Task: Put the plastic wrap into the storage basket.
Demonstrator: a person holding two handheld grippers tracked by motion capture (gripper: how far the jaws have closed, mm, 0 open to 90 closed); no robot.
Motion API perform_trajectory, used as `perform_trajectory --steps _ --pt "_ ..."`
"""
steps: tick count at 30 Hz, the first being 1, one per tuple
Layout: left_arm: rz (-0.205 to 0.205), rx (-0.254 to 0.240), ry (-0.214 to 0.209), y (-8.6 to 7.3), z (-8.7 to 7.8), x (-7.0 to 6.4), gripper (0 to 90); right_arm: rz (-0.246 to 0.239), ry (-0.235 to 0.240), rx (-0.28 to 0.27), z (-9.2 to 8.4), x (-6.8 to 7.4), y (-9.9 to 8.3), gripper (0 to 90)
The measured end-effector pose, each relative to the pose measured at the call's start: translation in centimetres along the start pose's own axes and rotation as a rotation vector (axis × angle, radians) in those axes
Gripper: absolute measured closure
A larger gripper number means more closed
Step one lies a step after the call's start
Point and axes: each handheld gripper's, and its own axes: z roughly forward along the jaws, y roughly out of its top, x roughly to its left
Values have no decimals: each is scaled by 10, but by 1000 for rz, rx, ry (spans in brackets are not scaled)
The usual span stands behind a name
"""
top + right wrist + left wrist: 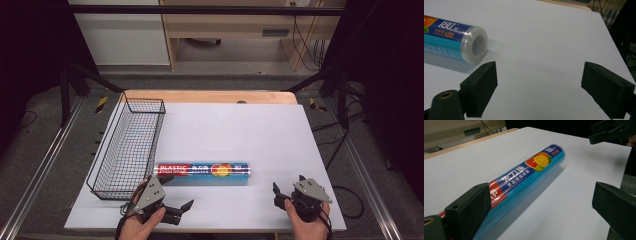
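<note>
The roll of plastic wrap (203, 170) lies on its side in the lower middle of the high view, on the white table (240, 130), its length running left to right. A wire basket (128, 145) stands at the left of the frame, its near right corner just beside the roll's left end.

The left tool (176, 194), at the bottom left, has its jaws spread wide and holds nothing. In the left gripper view one jaw sits close against the near end of the roll (524, 177); whether it touches cannot be told. The right tool (286, 190), at the bottom right, is also wide open and empty. In the right gripper view the roll's clear-capped end (475, 45) sits at the upper left, apart from the jaws.

The roll looks light and stiff, a firm tube that should not bend when lifted. Its glossy printed film is likely slippery, and being round it will probably roll away if nudged from the side. A good hold would be across the barrel near one end, jaws closing on opposite sides. Gripping toward the middle would balance it better for a one-tool lift.
</note>
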Motion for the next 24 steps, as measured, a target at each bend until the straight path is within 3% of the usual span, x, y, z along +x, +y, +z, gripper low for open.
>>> perform_trajectory --steps 9,15,17,18,20,22,24 --pt "34 8 -33 5 -4 -3 25 -9 -4 -4 -2 -2 -2 137" --pt "69 -20 -35 15 -8 -2 22 -10 -23 -14 -3 -5 -4 138" --pt "133 -4 -10 24 -7 0 20 -8 -30 -12 -4 -4 -5 142" --pt "188 19 1 36 -4 4 22 2 -31 -14 -3 -5 -6 143" --pt "198 29 -2 42 -2 6 20 2 -31 -14 -3 -5 -6 143" --pt "233 57 0 55 5 11 20 7 -31 -12 -3 -5 -6 143" --pt "230 87 -26 72 16 19 21 8 -26 -15 -2 -5 -6 143"
